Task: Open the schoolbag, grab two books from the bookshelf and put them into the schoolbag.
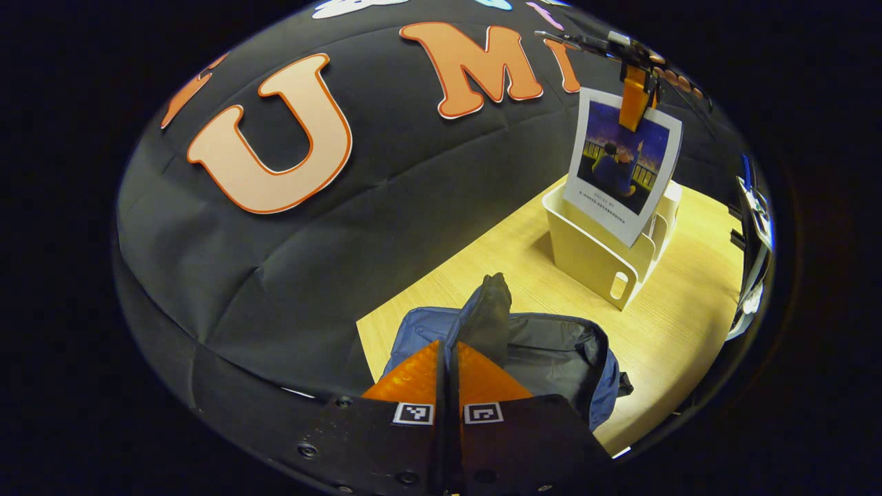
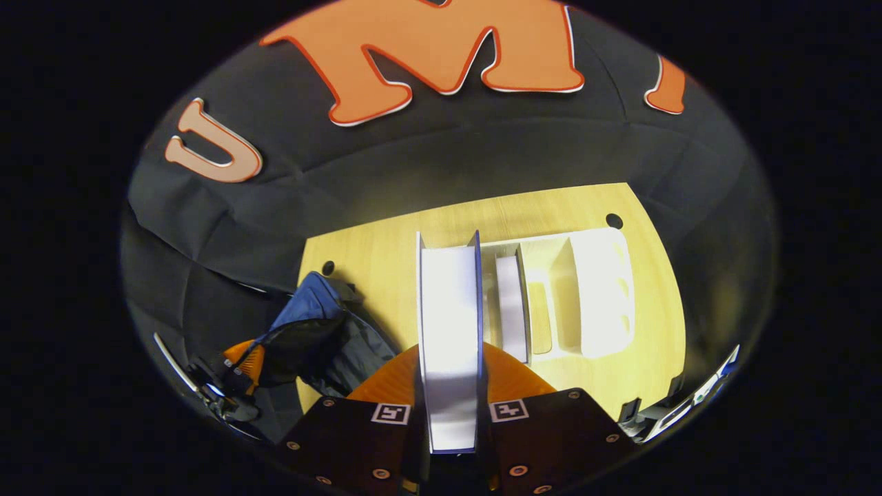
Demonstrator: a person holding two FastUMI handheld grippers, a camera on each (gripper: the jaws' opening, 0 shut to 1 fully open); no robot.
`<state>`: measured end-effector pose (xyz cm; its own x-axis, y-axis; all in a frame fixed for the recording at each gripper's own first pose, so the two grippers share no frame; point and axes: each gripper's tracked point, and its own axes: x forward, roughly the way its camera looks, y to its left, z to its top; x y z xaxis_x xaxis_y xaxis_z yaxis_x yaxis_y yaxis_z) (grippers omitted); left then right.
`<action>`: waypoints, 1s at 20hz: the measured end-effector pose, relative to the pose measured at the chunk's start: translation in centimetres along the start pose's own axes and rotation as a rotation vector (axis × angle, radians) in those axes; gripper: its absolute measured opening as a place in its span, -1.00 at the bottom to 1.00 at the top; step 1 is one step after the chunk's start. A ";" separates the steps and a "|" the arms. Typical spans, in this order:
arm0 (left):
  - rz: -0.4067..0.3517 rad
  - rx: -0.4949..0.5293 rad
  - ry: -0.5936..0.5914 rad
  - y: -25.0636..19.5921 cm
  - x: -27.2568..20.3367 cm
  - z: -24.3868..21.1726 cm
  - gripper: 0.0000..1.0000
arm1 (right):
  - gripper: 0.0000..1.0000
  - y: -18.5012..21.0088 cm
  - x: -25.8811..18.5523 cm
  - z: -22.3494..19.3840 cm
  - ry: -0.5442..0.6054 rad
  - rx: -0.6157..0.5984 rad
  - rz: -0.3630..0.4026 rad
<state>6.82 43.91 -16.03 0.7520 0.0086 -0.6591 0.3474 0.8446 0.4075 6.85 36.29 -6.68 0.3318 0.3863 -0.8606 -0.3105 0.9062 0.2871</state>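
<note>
The blue schoolbag (image 1: 544,344) lies open on the wooden table, its grey lining showing. My left gripper (image 1: 448,348) is shut on the bag's dark upper edge (image 1: 488,306) and holds it raised. In the right gripper view the bag (image 2: 310,324) sits at the left, the left gripper (image 2: 241,362) on its edge. My right gripper (image 2: 449,351) is shut on a book (image 2: 448,310), seen edge-on above the white bookshelf (image 2: 592,289). From the left gripper view, that book (image 1: 623,165) hangs from the right gripper (image 1: 634,96) over the bookshelf (image 1: 592,258). Another book (image 2: 510,310) stands in the shelf.
The black cloth wall (image 1: 275,275) runs close behind the table (image 1: 689,324). Two round holes (image 2: 614,220) (image 2: 328,267) mark the tabletop's back corners. Some equipment (image 1: 754,207) stands past the table's right edge. Bare table lies between bag and shelf.
</note>
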 end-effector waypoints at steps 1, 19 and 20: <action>0.002 0.001 0.002 0.0 0.1 0.0 -0.96 | -0.46 0.2 -0.7 0.1 -0.024 0.014 0.020; 0.029 -0.036 0.015 -0.4 -0.2 0.2 -0.96 | -0.50 7.2 2.5 -8.6 0.005 0.228 0.380; 0.031 -0.045 0.020 -0.5 -0.3 0.2 -0.96 | -0.49 7.9 3.7 -9.5 0.033 0.244 0.398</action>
<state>6.47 43.39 -15.92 0.7507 0.0459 -0.6591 0.2980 0.8668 0.3998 -2.86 43.20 -11.56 0.1996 0.7103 -0.6750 -0.1878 0.7039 0.6850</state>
